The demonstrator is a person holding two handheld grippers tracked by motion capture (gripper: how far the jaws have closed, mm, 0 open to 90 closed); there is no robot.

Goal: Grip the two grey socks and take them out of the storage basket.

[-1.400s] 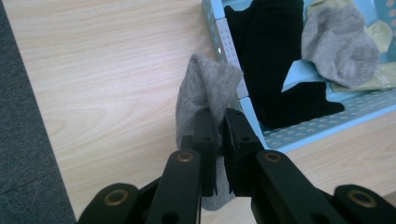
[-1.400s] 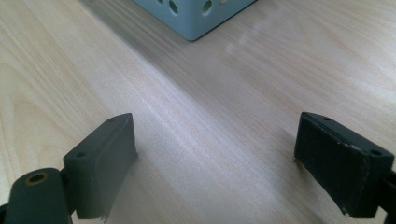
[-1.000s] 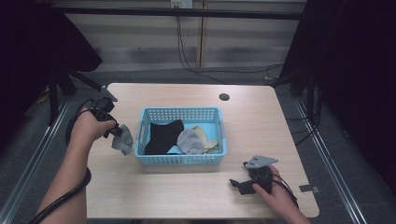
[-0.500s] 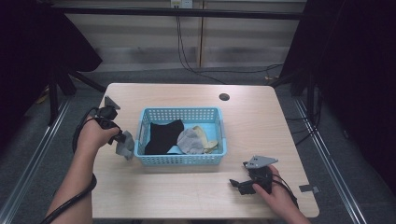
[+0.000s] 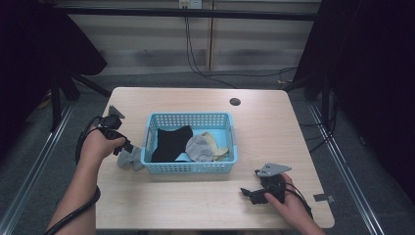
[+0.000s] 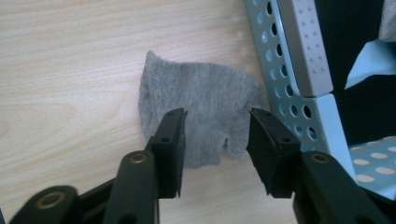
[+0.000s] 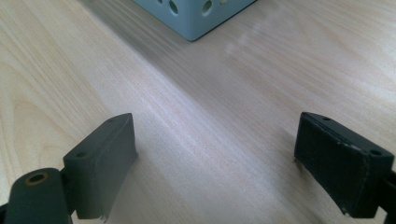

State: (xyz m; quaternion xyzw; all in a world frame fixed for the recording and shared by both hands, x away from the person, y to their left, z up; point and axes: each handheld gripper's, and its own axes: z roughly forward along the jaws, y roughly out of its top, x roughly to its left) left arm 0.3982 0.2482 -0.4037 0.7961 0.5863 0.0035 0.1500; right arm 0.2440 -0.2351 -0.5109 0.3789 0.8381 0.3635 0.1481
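A grey sock (image 5: 130,158) (image 6: 201,112) lies crumpled on the wooden table, against the left wall of the light blue basket (image 5: 188,167) (image 6: 289,88). My left gripper (image 5: 128,148) (image 6: 217,128) hangs just over it. Its jaws have just been opening and now stand apart, with the sock below and between them and the pads off it. At the front right my right gripper (image 5: 246,192) (image 7: 215,140) rests low over bare table, jaws wide and nothing between them.
Inside the basket lie a black garment (image 5: 170,142), a second grey piece (image 5: 198,147) and a pale yellow one (image 5: 217,145). A basket corner (image 7: 196,18) shows ahead of the right gripper. A round hole (image 5: 235,102) sits in the table's far side.
The left hand sank beside the basket with the grey sock. Its jaws opened and the sock now lies on the table. The right hand stayed still.
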